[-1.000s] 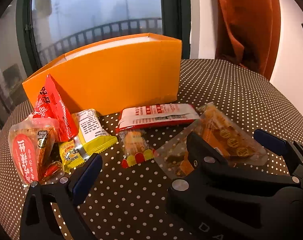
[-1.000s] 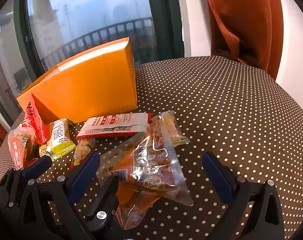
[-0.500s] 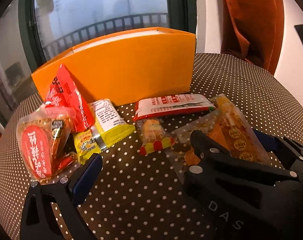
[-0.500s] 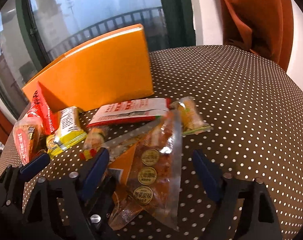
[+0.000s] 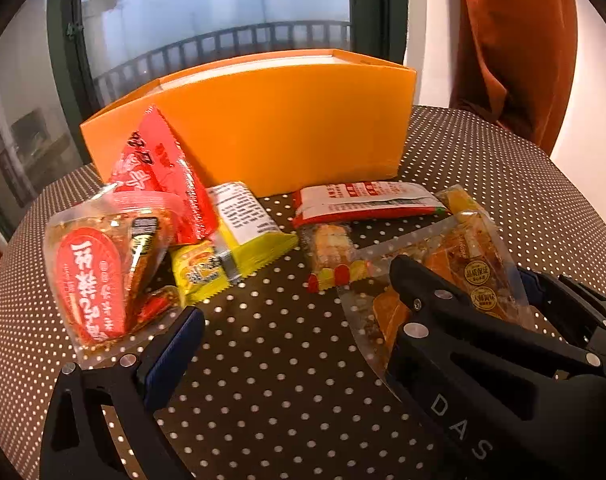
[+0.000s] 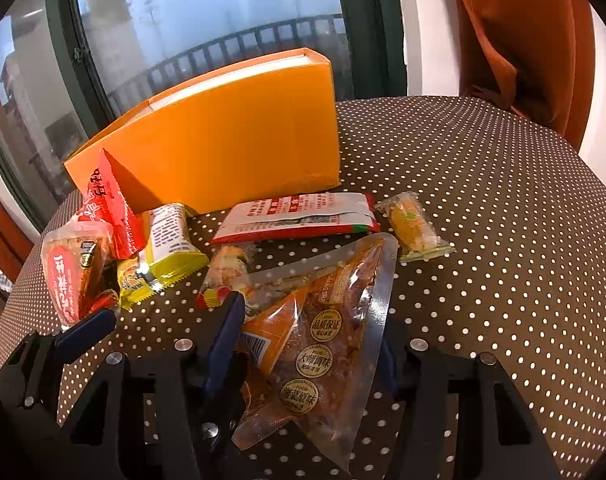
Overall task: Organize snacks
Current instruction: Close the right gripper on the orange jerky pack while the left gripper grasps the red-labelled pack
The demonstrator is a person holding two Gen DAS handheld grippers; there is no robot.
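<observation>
Our right claw [image 6: 309, 334] has just been closing on the clear pouch [image 6: 323, 320] lying near us on the dotted surface [image 6: 483, 240] — light, floppy, slippery film, best pinched across its middle — while our left claw [image 5: 287, 336] hangs open.

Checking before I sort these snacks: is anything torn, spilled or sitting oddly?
Nothing looks torn or spilled. One oddity: the red triangular packet stands tilted against the orange box, propped on other packets rather than lying flat. The remaining snacks lie loose on the dotted tablecloth.
</observation>
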